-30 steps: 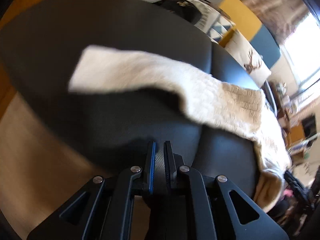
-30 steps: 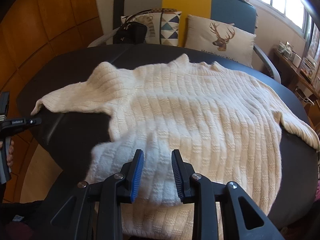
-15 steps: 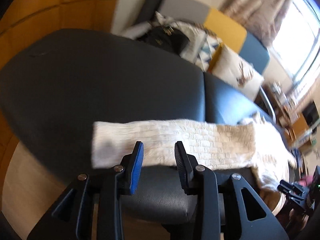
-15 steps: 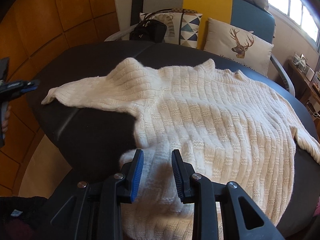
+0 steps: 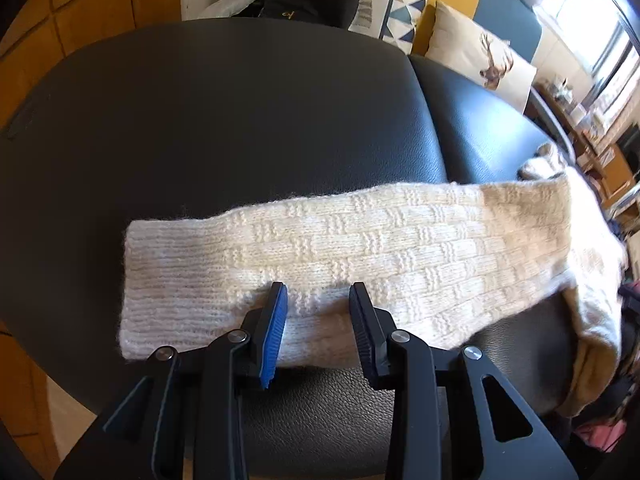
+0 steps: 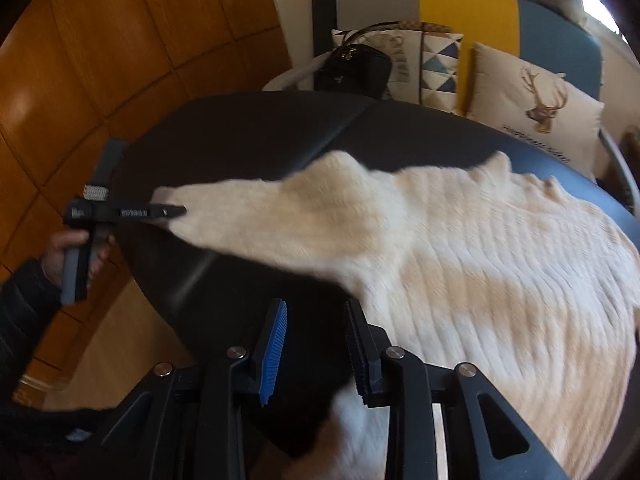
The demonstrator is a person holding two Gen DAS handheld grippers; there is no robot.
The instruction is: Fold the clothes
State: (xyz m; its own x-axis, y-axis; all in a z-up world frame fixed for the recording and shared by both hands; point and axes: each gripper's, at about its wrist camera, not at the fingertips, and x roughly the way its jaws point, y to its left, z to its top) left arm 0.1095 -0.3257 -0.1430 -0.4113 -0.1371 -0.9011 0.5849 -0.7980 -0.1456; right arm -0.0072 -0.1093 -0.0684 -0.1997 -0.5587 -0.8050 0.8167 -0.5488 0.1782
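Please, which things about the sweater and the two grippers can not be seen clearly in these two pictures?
- Sweater hem, right wrist view: cut off by the bottom edge and hidden behind the right gripper.
- Knit pattern, right wrist view: blurred.
- Sweater body, left wrist view: only the sleeve is clear; the rest bends off at the right edge.
- Left gripper contact with the sleeve: its open fingers cover that spot.

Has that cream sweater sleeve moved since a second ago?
Yes. The sleeve now lies nearer the black table's near edge, under the open left gripper.

Bare black cushion lies open beyond the sleeve.
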